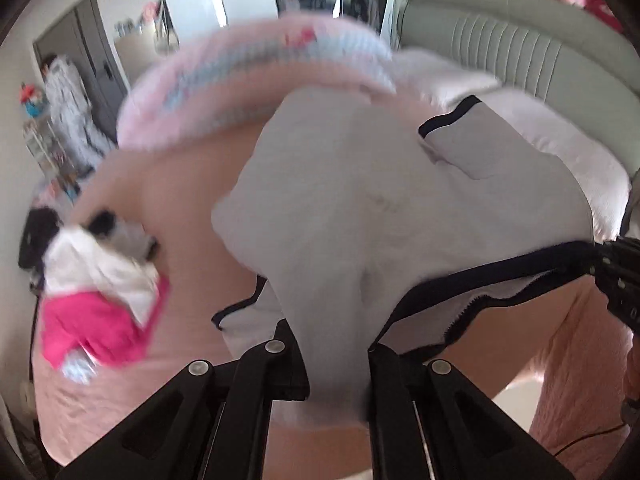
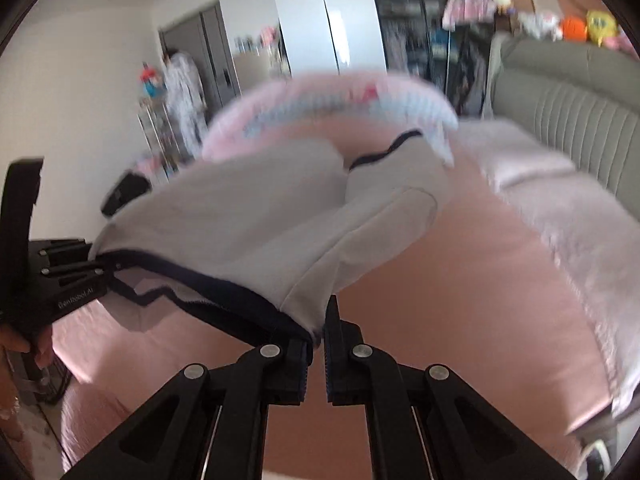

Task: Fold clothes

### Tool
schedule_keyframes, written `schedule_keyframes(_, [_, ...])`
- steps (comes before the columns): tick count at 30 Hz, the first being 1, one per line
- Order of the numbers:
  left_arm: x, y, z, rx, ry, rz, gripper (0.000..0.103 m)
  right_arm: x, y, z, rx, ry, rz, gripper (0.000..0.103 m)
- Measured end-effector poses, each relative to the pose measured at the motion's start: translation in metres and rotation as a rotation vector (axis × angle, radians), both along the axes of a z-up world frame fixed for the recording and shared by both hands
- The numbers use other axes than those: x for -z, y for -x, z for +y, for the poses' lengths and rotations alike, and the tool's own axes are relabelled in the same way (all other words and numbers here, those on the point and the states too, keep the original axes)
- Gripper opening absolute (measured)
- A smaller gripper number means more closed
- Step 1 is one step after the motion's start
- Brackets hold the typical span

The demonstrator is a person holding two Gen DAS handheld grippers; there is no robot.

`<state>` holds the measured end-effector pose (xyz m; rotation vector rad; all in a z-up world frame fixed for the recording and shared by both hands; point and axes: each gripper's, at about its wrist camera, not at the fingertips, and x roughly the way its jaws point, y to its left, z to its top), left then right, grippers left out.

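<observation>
Tongs, left and right, pinch soft pale-grey navy-trimmed garment taut above smooth pink bed.

Two matte black handheld grippers are showing their build: the left gripper is displaying angular black linkage arms with triangular cut-outs, joined by round silver pivot pins, along the bottom of its own view. The right gripper is showing the same arms, with ribbed pads lining its jaws. At the left edge of the right wrist view, the other unit's boxy black body is carrying small screws and white lettering, a hand wrapping its handle.
</observation>
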<state>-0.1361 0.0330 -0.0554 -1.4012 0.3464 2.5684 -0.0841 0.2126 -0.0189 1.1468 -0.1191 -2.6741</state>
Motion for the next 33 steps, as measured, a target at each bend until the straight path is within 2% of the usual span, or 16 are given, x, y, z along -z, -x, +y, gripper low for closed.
schedule_keyframes(1, [0.038,0.002,0.001,-0.019,0.01,-0.095,0.005,0.039,0.005,-0.003,-0.005,-0.023,-0.109,0.003])
schedule_keyframes(2, [0.063,0.0,0.001,-0.029,0.001,-0.154,0.006,0.067,0.002,-0.007,-0.022,-0.036,-0.193,0.003])
schedule_keyframes(3, [0.082,-0.004,0.002,-0.03,-0.021,-0.197,0.006,0.095,0.0,-0.011,-0.04,-0.049,-0.275,0.003])
schedule_keyframes(5, [0.097,-0.012,0.001,-0.04,-0.066,-0.218,0.006,0.12,-0.008,-0.02,-0.083,-0.096,-0.342,0.006])
schedule_keyframes(9, [0.091,-0.02,-0.007,-0.072,-0.143,-0.167,0.006,0.112,-0.023,-0.03,-0.137,-0.172,-0.287,0.01])
schedule_keyframes(11, [0.084,-0.02,-0.012,-0.084,-0.186,-0.141,0.006,0.1,-0.025,-0.038,-0.177,-0.167,-0.243,0.02])
schedule_keyframes(12, [0.08,-0.021,-0.011,-0.081,-0.19,-0.126,0.006,0.093,-0.029,-0.044,-0.203,-0.163,-0.223,0.029])
schedule_keyframes(13, [0.076,-0.023,-0.01,-0.077,-0.193,-0.111,0.006,0.091,-0.026,-0.047,-0.233,-0.165,-0.204,0.033])
schedule_keyframes(18, [0.062,-0.027,-0.005,-0.031,-0.163,-0.065,0.007,0.083,-0.027,-0.082,-0.327,-0.222,-0.146,0.033])
schedule_keyframes(20, [0.061,-0.028,-0.002,-0.009,-0.146,-0.064,0.007,0.092,-0.022,-0.093,-0.37,-0.217,-0.17,0.033])
schedule_keyframes(23, [0.063,-0.029,0.002,0.019,-0.124,-0.079,0.008,0.115,-0.015,-0.108,-0.4,-0.283,-0.21,0.033])
schedule_keyframes(26, [0.065,-0.033,0.003,0.052,-0.108,-0.091,0.009,0.131,0.003,-0.103,-0.303,-0.316,-0.215,0.031])
schedule_keyframes(27, [0.068,-0.034,0.004,0.055,-0.102,-0.097,0.01,0.132,0.01,-0.097,-0.262,-0.3,-0.21,0.021])
schedule_keyframes(28, [0.071,-0.036,0.005,0.057,-0.096,-0.105,0.012,0.131,0.016,-0.089,-0.221,-0.282,-0.207,0.015])
schedule_keyframes(30, [0.081,-0.037,0.005,0.042,-0.093,-0.133,0.018,0.125,0.025,-0.073,-0.145,-0.251,-0.193,0.015])
schedule_keyframes(33, [0.098,-0.041,0.004,0.019,-0.133,-0.193,0.032,0.113,0.029,-0.051,-0.057,-0.215,-0.152,0.014])
